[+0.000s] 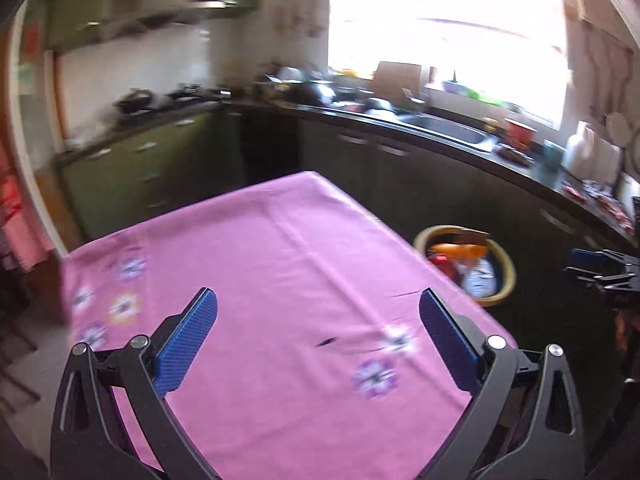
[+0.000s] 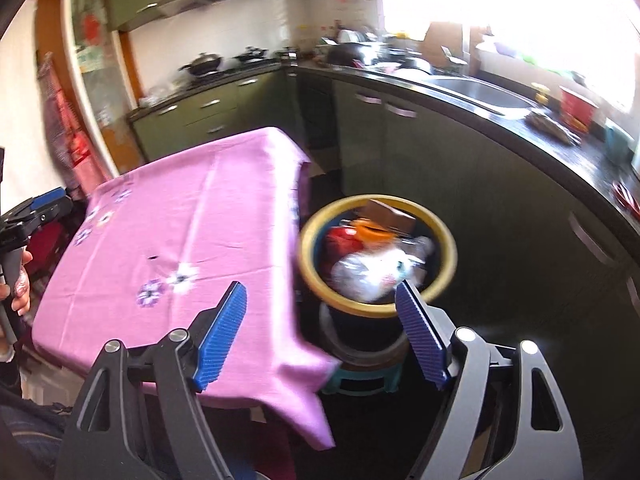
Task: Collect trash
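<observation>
A dark counter [image 2: 500,128] with one sink [image 2: 484,94] curves behind. One bench under a pink cloth [image 1: 280,280] lies bare. Just beside its right edge stands one yellow-rimmed bin [image 2: 378,254], full of trash [image 2: 372,268] (blurred wrappers, something orange). Left gripper [image 1: 318,340] and right gripper [image 2: 322,336] both hover, fingers wide, holding nothing.

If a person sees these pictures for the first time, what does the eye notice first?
First, the bright pink tablecloth with small flower prints, covering the table in the middle. Next, the yellow-rimmed bin full of trash, on the floor beside the table's right edge. Both grippers, left and right, are open and empty.
</observation>
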The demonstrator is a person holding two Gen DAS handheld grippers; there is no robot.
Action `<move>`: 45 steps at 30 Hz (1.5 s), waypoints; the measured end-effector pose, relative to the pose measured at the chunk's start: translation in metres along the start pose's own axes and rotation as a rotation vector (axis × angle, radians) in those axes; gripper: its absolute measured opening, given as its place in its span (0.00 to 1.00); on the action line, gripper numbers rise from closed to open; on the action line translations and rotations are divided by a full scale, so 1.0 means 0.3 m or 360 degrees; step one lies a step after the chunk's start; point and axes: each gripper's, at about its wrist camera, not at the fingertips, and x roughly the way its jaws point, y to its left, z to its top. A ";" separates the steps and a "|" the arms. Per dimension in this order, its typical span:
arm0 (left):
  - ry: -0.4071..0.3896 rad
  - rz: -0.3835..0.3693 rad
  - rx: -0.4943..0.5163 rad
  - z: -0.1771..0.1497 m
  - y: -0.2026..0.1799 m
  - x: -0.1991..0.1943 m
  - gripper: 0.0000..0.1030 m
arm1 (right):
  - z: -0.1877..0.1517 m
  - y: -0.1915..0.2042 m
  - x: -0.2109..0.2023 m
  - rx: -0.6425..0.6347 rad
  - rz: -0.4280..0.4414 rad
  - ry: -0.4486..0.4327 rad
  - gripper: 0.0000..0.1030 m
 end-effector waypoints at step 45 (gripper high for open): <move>-0.0230 0.0422 -0.0352 -0.207 0.175 -0.417 0.94 | -0.111 0.291 -0.214 -0.0047 0.0059 -0.0420 0.95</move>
